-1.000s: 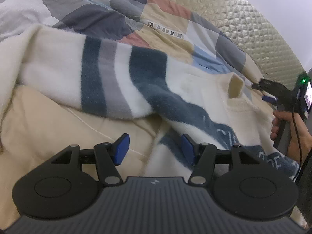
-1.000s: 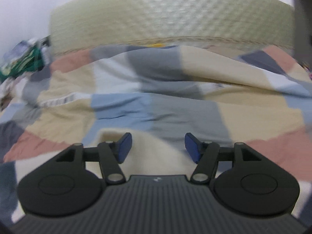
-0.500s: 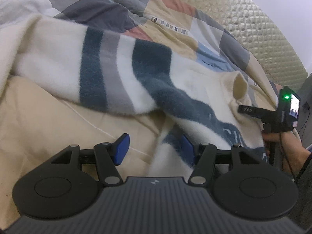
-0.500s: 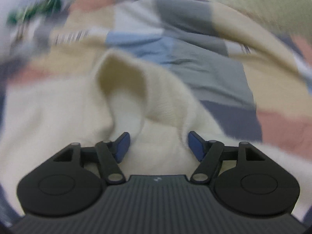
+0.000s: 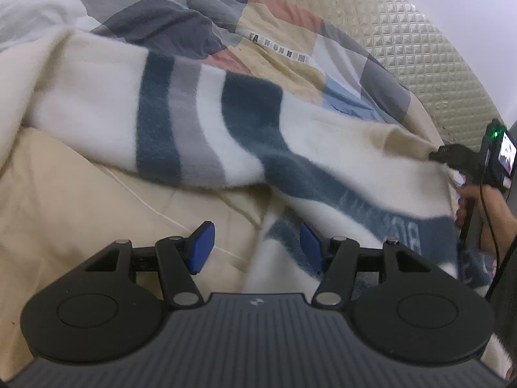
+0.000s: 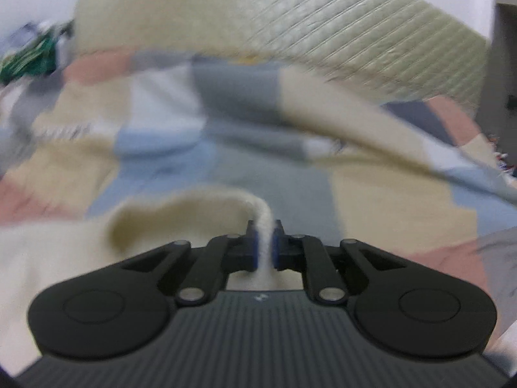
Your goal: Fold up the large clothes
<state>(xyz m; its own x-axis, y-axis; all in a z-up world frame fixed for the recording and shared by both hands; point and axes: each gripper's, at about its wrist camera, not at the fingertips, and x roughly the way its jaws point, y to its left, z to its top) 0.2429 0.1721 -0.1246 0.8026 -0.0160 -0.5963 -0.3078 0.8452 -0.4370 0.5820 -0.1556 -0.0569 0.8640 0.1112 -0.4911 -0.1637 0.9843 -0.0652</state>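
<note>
A cream fleece sweater [image 5: 245, 135] with dark blue and grey stripes lies spread over the bed. My left gripper [image 5: 255, 245] is open, low over the sweater's near edge, its right pad touching the fabric. My right gripper [image 6: 265, 245] is shut on the sweater's cream collar [image 6: 226, 207] and holds it slightly raised. It also shows in the left wrist view [image 5: 436, 155] at the far right, pinching the collar.
A patchwork quilt [image 5: 278, 35] in grey, pink, beige and blue covers the bed behind the sweater. A beige sheet [image 5: 64, 200] lies under it at the left. A quilted cream headboard [image 5: 420, 42] stands at the back.
My right gripper has closed on the sweater's collar and lifted it a little. My left gripper has stayed open near the sweater's near edge.
</note>
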